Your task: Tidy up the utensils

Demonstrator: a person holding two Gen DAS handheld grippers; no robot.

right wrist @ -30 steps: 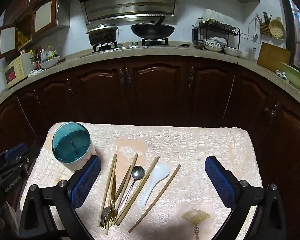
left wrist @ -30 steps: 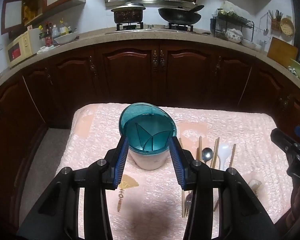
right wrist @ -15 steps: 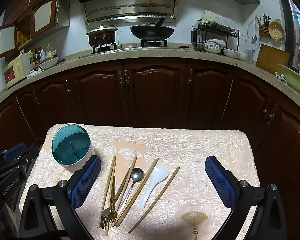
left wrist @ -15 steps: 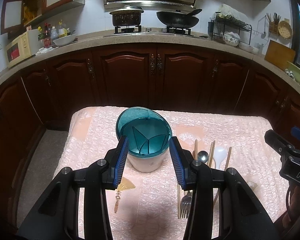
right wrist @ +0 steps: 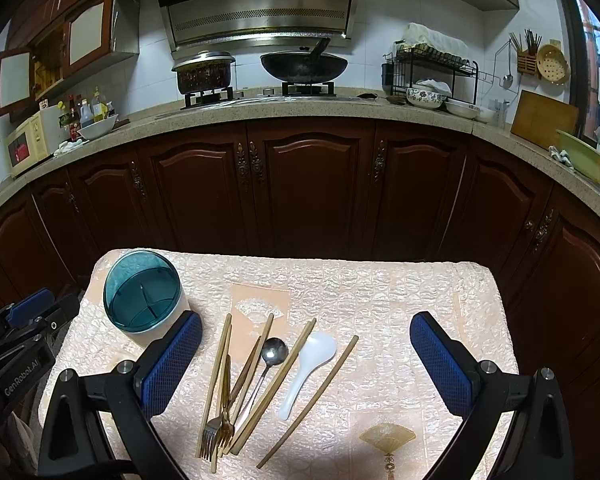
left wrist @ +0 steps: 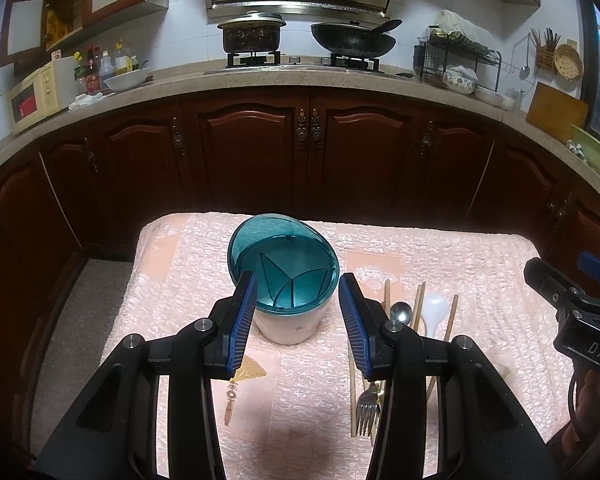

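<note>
A white utensil holder [left wrist: 288,328] with a teal divided lid [left wrist: 284,276] stands upright on the pink-clothed table [left wrist: 460,264]. My left gripper [left wrist: 297,280] is open. Its blue pads [left wrist: 244,320] frame the holder from the near side. In the right wrist view the left gripper [right wrist: 28,312] sits clear of the holder [right wrist: 140,292]. To the holder's right lie several wooden chopsticks [right wrist: 276,384], a metal spoon [right wrist: 274,350], a white spoon [right wrist: 312,360] and a gold fork [right wrist: 220,428]. My right gripper [right wrist: 306,320] hangs wide open over them, holding nothing.
Dark wooden cabinets [right wrist: 312,192] curve round behind the table, with a strip of grey floor [left wrist: 80,320] on the left. The counter above carries a pot [right wrist: 204,74], a wok [right wrist: 304,66] and a dish rack [right wrist: 432,76]. A fan print [right wrist: 388,438] marks the cloth near my right gripper.
</note>
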